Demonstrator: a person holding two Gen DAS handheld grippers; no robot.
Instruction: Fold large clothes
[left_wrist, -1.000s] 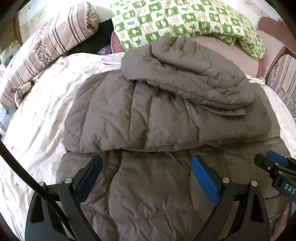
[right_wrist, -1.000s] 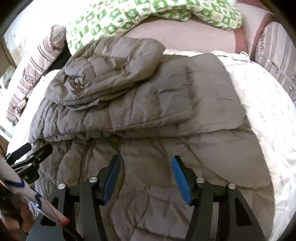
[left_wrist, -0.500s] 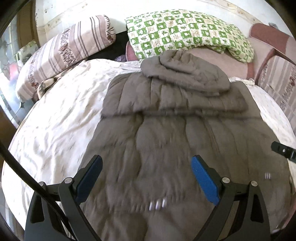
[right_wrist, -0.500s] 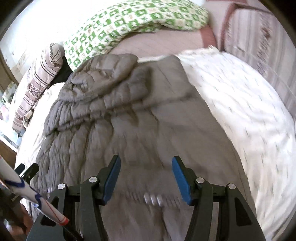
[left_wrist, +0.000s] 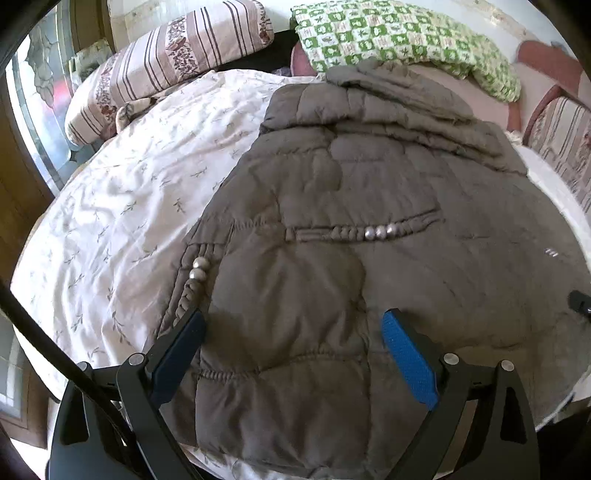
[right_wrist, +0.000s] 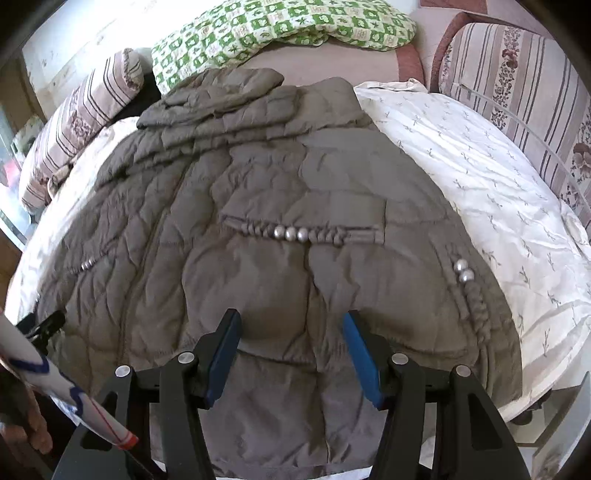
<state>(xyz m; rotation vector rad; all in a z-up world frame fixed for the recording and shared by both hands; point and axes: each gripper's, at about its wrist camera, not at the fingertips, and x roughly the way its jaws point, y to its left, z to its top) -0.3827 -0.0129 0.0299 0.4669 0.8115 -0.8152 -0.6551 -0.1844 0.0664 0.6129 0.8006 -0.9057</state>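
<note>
The grey padded coat (left_wrist: 351, 229) lay spread on the white bedspread (left_wrist: 122, 206), bare sheet on both sides. Both grippers had drawn back toward its near hem since a second before. The left gripper (left_wrist: 291, 332) and right gripper (right_wrist: 291, 332) stood apart, holding nothing. Only the right view showed a striped cushion (right_wrist: 517, 92) past the far edge.

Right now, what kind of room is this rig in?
Most likely a bedroom: the grey puffer coat lies spread on a bed sheet, with a striped pillow and a green checked pillow at its head.
</note>
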